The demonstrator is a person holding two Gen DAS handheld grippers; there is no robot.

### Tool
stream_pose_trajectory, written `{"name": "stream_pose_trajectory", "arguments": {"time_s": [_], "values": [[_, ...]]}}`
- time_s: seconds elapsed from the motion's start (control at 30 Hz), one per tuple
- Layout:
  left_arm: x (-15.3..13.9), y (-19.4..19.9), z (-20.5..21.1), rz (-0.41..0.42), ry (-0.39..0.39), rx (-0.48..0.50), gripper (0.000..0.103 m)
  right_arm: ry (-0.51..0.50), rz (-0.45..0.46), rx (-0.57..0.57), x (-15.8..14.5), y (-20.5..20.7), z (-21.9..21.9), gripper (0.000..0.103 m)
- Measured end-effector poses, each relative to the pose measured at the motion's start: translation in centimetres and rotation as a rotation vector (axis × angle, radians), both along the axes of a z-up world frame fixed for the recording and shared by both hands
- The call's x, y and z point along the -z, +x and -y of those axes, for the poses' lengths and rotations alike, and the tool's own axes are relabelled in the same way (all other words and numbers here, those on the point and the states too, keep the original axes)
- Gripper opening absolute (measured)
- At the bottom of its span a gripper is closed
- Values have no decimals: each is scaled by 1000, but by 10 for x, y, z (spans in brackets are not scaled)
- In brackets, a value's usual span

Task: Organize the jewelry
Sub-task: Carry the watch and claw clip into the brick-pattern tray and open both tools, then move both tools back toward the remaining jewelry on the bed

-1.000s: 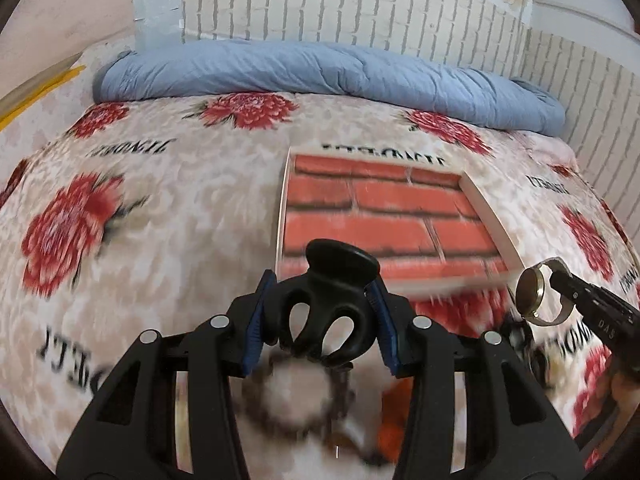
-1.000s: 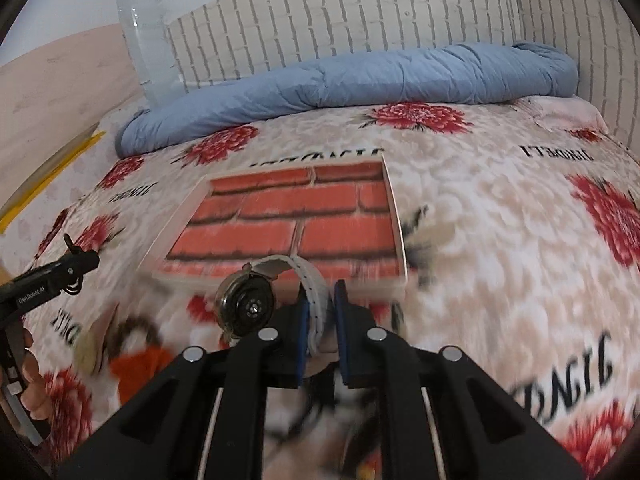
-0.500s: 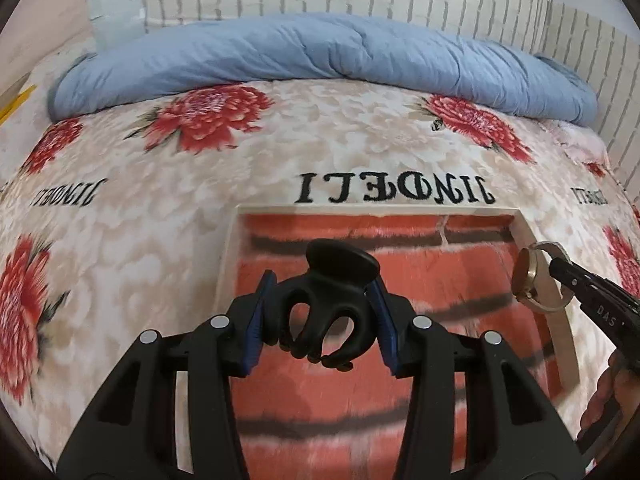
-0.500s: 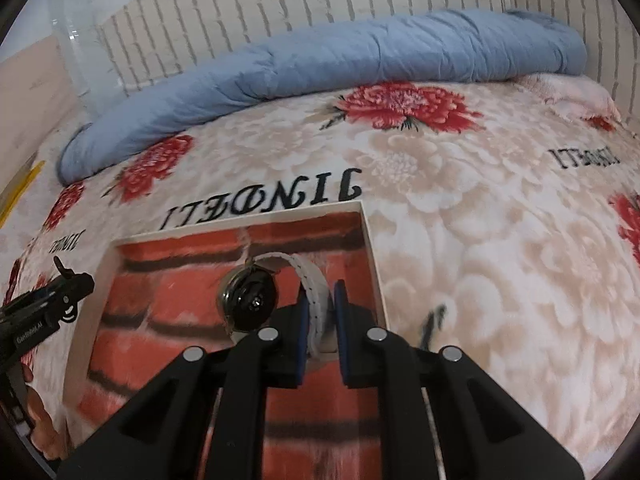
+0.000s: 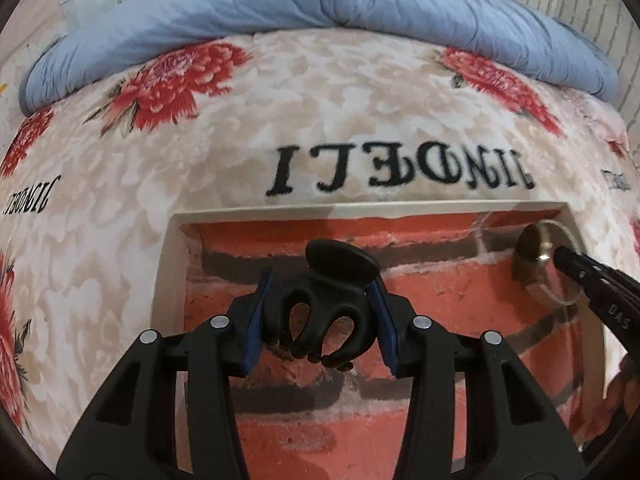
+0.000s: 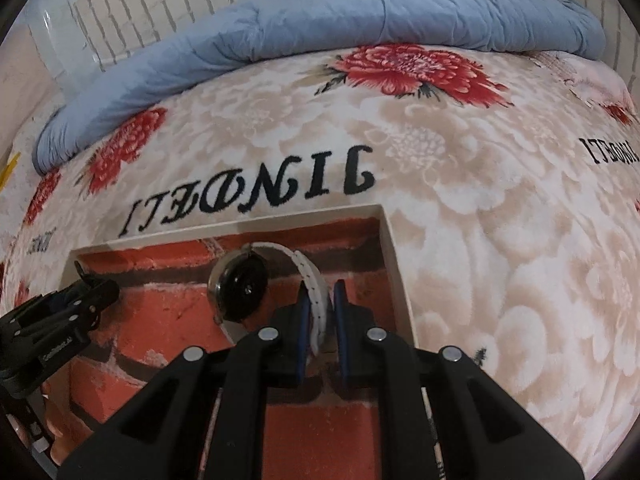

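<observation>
With the left claw [image 5: 320, 320] clenching the black plastic hair clip [image 5: 325, 316] and the right claw [image 6: 320, 316] pinching the white-strapped wristwatch [image 6: 240, 288], both needed lowering gently into the shallow brick-patterned tray [image 5: 256, 214] before letting go

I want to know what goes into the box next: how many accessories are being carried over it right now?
2: a black hair claw clip in the left gripper, a white-strapped watch in the right gripper. Others may lie outside the frame.
</observation>
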State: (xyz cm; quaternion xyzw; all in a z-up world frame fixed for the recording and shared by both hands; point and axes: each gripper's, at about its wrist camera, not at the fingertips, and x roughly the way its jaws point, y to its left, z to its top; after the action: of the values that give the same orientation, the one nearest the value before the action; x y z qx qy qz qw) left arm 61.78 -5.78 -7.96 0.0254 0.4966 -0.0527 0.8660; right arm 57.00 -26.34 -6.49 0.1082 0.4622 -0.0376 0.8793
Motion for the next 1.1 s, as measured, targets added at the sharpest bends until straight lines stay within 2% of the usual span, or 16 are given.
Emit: {"name": "stream_pose_trajectory", "arguments": {"time_s": [0.23, 0.37, 0.5, 0.53, 0.57, 0.67, 0.73, 0.8, 0.97, 1.1], "values": [[8, 4, 3, -4, 19, -4, 45, -57, -30, -27, 6, 7, -4, 12], [7, 3, 3, -4, 34, -6, 47, -21, -28, -23, 7, 5, 2, 14], [-2, -2, -1, 32, 34, -19, 66, -5, -37, -24, 7, 2, 3, 15], [-6, -5, -2, 43, 32, -19, 68, 15, -41, -22, 7, 1, 4, 18], [-10, -8, -3, 46, 27, -18, 70, 45, -39, -15, 4, -3, 7, 27], [-21, -19, -6, 45, 14, -15, 77, 56, -11, -15, -7, -14, 9, 43], [-31, -30, -10, 49, 4, -14, 80, 56, 9, -36, -17, -26, 6, 49], [-44, -45, -17, 71, -12, -14, 88, 54, 31, -49, -25, -38, 4, 53], [-73, -91, -36, 157, -19, -10, 98, 19, 108, -72, -45, -86, 0, 75], [-87, -130, -50, 209, 16, 8, 98, 5, 131, -77, -46, -126, 2, 76]]}}
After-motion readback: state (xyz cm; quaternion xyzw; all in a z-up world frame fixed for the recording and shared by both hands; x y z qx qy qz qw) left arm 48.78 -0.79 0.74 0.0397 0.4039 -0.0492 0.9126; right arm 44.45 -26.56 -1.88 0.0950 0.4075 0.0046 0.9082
